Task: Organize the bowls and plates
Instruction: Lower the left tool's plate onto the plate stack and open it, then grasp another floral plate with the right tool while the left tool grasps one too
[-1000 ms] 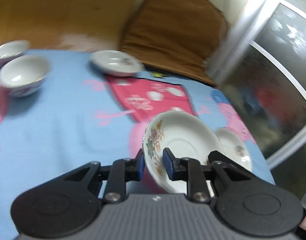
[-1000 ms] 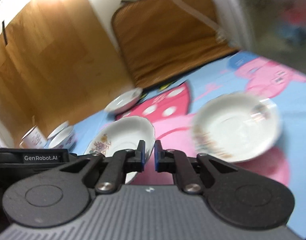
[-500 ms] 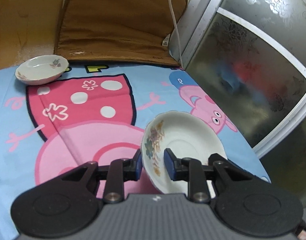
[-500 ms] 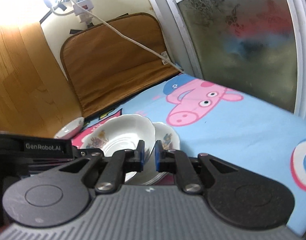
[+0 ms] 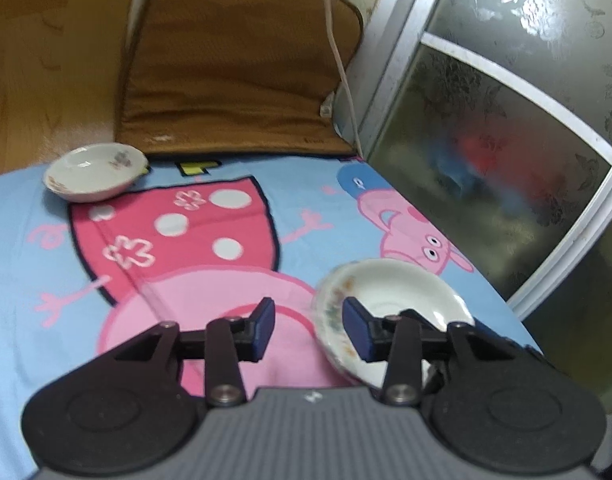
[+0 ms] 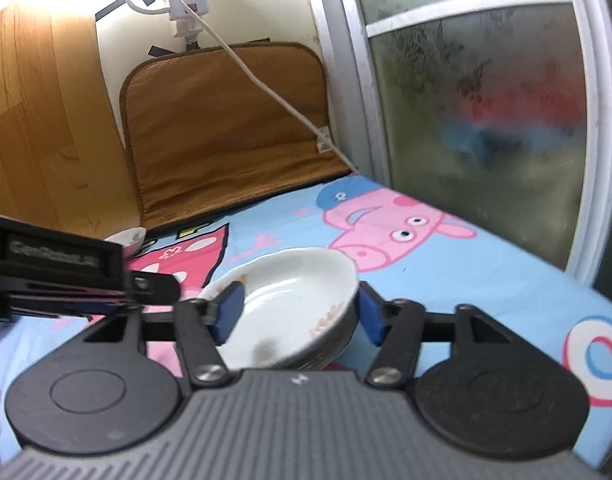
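Change: both grippers are now spreading wide; earlier the left was pinching a plate's rim.
Left gripper (image 5: 309,329): gaping, holding nothing.
Right gripper (image 6: 302,312): straddling the plate stack (image 6: 294,300), near right on the cartoon blanket (image 6: 485,280).
Small bowl (image 5: 93,172): sitting far left.

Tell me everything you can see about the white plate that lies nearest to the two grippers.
The white plate is shallow, glossy, ceramic-looking, with a wavy rim and small flower prints along the edge. It sits as the top piece of a small stack; other rims show just under it. The stack rests on the blue cartoon cloth. The left gripper and right gripper are both open around its rim, gripping nothing. A dark patch, shadow or stain, lies on its near inner side.
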Available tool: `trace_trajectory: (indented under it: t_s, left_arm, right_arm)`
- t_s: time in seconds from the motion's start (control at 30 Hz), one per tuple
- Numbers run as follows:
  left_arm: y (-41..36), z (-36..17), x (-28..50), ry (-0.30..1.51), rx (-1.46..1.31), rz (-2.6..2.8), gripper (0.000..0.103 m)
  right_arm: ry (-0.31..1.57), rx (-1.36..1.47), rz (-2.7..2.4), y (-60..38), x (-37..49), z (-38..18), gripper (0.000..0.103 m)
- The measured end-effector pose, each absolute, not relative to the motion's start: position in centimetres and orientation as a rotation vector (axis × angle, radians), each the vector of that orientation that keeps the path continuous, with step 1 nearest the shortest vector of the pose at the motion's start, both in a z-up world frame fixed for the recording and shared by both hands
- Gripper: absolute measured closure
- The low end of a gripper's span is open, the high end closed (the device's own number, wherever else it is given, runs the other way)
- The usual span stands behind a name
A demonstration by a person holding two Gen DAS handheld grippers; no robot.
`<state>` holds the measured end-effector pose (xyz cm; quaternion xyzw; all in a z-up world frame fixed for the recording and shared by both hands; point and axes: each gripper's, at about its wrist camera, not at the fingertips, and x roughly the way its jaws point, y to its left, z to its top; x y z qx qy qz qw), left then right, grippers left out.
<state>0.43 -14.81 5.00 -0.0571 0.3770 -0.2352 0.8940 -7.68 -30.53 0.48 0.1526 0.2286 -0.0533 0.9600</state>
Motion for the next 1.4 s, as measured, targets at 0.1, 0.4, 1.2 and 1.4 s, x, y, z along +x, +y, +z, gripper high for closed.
trace_trajectory:
  t_s: [0.1,0.4,1.2,1.4]
  left_arm:
    - [-12.8,5.2,0.3,0.763,-0.139,-0.463,0.061]
    - [-3.9,4.8,1.5,0.746,-0.24,-0.303,0.057]
    - [4.0,1.6,3.1,0.681,-0.265,-0.139,0.057]
    - [4.3,1.5,3.0,0.679,-0.282,-0.134,0.057]
  right_arm:
    - [0.477,0.291,-0.114,-30.2,-7.6,0.5,0.034]
    - [0.538,0.102,-0.112,-27.9,-7.3,0.5,0.024]
    - [0.728,0.49,0.153,-19.7,14.6,0.6,0.06]
    - [0.787,0.498,0.137,-18.7,19.0,-1.1,0.094]
